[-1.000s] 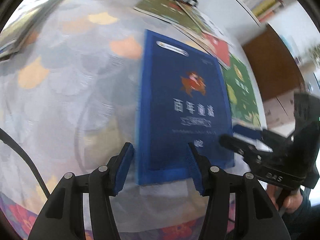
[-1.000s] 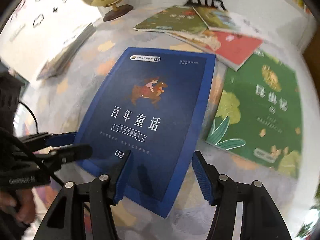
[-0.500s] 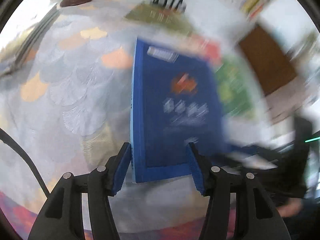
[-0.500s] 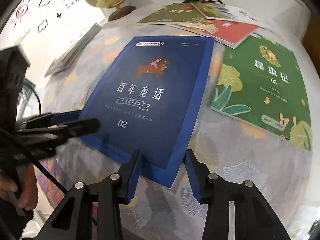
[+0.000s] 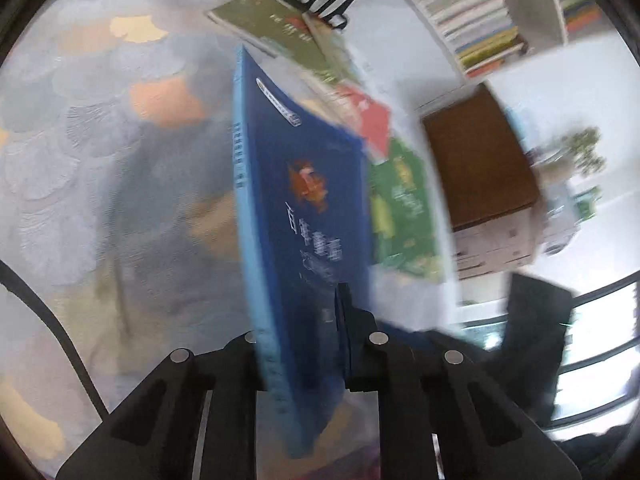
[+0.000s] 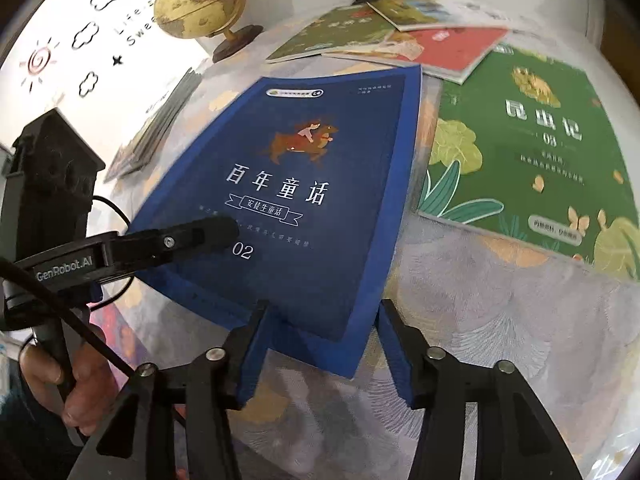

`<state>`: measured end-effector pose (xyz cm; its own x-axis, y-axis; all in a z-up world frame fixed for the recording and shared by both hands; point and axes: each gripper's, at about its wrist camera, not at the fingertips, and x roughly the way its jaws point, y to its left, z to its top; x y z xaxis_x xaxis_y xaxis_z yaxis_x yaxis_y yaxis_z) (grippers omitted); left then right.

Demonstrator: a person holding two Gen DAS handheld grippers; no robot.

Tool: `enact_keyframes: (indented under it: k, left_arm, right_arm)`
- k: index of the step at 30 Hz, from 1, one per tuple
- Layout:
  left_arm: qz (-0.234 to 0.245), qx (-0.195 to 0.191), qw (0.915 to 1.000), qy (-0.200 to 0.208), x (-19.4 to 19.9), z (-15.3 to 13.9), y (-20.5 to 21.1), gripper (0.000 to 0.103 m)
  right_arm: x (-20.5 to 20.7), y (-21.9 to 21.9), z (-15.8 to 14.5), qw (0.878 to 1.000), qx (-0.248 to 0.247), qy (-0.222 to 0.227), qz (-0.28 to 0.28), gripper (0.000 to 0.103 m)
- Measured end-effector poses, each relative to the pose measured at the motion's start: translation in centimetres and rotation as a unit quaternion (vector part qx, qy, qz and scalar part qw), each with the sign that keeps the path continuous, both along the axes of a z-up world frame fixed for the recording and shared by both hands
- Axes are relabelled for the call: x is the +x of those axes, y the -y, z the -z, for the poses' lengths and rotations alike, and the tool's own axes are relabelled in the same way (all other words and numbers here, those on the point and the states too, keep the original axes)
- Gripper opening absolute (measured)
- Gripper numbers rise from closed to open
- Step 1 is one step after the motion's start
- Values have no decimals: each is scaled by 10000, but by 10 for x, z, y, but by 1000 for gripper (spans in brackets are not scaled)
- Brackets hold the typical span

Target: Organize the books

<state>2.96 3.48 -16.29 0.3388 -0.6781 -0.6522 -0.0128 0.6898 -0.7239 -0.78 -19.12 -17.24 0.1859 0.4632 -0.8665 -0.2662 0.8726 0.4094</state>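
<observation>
Step in hand: pick-up of the blue book from the tabletop. The left tool has just clamped down on the book's near-left edge; in the right wrist view one of its fingers lies across the cover, and the book's spine side is tipped up off the cloth. In the left wrist view the book stands nearly edge-on between the jaws, blurred.

The right tool has jaws apart, straddling the book's near corner; they have just been widening, and the pads do not appear to press the cover. A hand grips the left tool's handle at lower left.

Next move, as I judge it: lift the book clear with the left tool, right tool steadying the free corner if needed, then carry it to a stack. A one-edge grip lets the book sag.

Count:
- blue book: one
- green book: one, flat, just right of the blue one
- red book: one, behind
- olive-green book: one, at the back
- a further book partly on the red one, details unclear
- globe: one
- pile of thin books at left: number cannot be told
</observation>
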Motion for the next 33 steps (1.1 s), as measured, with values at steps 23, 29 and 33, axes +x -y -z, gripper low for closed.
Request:
enact_keyframes:
  k: [23,29,33]
  left_arm:
    - [989,1874,9769,-283,4,-25,22,17]
    - [1057,1862,9768,88,-4,-46,-1,18]
    - [987,1906,9762,318,-7,-65,-26,20]
  right_arm:
    - [17,-28,-19,9992,79,248,-315,21]
    - [6,-45,-42,9958,-63,612,-680,21]
    - [1,-78,-63,9920,-142,890,-888,21]
